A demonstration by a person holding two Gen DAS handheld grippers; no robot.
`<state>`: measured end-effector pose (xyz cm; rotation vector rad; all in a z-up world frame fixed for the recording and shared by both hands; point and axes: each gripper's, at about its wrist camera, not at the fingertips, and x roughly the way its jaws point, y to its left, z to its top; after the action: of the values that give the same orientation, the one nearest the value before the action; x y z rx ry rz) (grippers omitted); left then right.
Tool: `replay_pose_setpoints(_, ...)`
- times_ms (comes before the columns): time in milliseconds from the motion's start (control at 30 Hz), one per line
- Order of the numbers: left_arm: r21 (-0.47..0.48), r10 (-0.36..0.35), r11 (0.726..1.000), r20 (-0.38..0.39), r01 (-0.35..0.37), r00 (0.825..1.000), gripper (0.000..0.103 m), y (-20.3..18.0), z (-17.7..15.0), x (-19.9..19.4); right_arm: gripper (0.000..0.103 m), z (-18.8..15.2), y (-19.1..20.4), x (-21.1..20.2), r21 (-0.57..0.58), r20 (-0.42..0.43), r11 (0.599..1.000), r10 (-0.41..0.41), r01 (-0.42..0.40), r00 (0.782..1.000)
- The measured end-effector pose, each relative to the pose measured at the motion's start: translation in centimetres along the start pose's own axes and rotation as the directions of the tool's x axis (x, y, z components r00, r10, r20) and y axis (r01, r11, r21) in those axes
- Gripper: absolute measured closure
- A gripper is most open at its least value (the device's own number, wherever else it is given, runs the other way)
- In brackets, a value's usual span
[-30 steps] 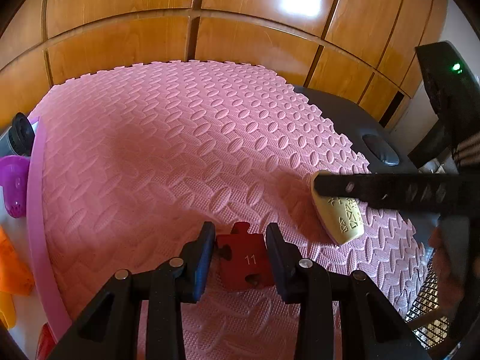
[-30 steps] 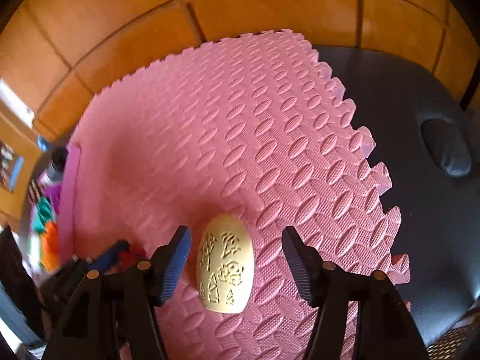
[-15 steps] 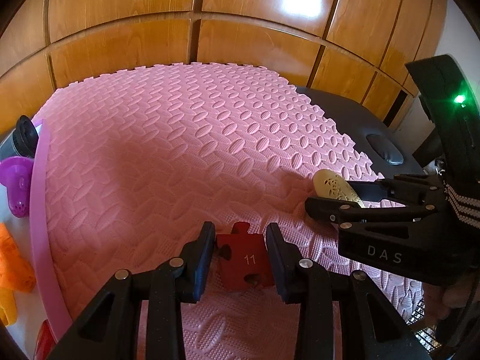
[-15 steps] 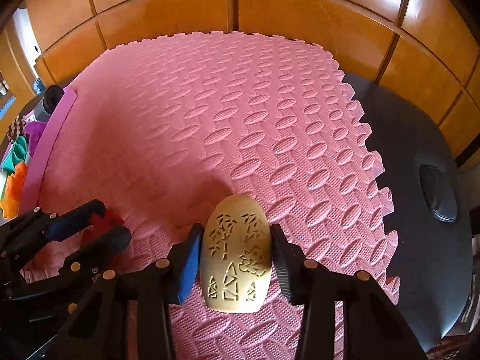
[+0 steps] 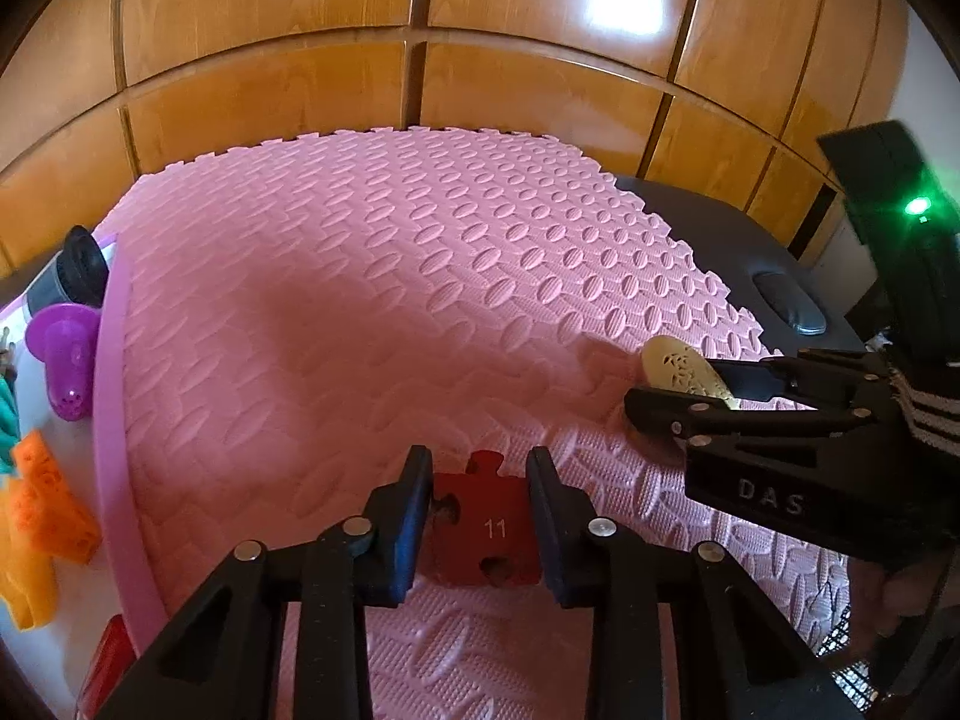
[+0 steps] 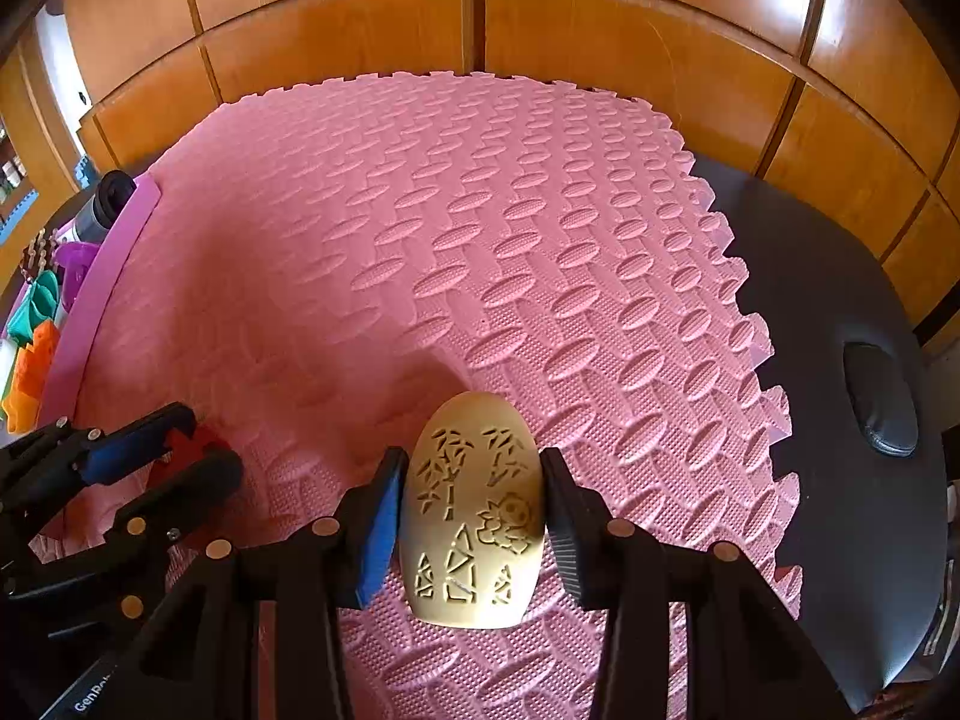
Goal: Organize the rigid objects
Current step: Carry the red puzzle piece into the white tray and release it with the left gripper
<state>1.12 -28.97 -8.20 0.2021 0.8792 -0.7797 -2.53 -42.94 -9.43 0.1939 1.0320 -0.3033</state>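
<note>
Nearest in the left wrist view, the left gripper (image 5: 480, 516) has its two black fingers (image 5: 402, 516) clamped against the sides of a flat red jigsaw-shaped puzzle piece printed with a white "11" (image 5: 480, 525), which lies on the pink textured foam mat (image 5: 372, 312). In the right wrist view, the right gripper (image 6: 471, 516) holds a cream egg-shaped plastic shell with cut-out bamboo and triangle patterns (image 6: 474, 510); both fingers (image 6: 564, 522) press on its flanks, and its lower edge sits at the mat surface. The two grippers are near each other, the right one just to the right of the left and slightly farther along the mat, with the cream shell's tip showing past its fingers in the left view (image 5: 678, 366). Beyond the mat's toothed right edge lies a dark padded surface (image 6: 840, 276) with an oval recess (image 6: 879, 399). Along the mat's left edge runs a pink foam border strip (image 5: 111, 396), and past it stand orange perforated plastic pieces (image 5: 42, 498), a purple plastic cup-shaped object (image 5: 66, 360), and a dark-capped grey bottle (image 5: 75, 276). Farthest back, glossy wooden wall panels (image 5: 420, 18) close off the scene.
</note>
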Motion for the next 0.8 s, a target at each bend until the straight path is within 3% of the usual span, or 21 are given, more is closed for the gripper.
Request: replay_pose_setpoints(800,-0.005,0.022,1.0,0.157,-0.022,0.987,0.071,0.4,1.3,-7.8,0.059,0.0,0.1,-0.2,-0.01,0.019,1.0,-0.014,0.014,1.0)
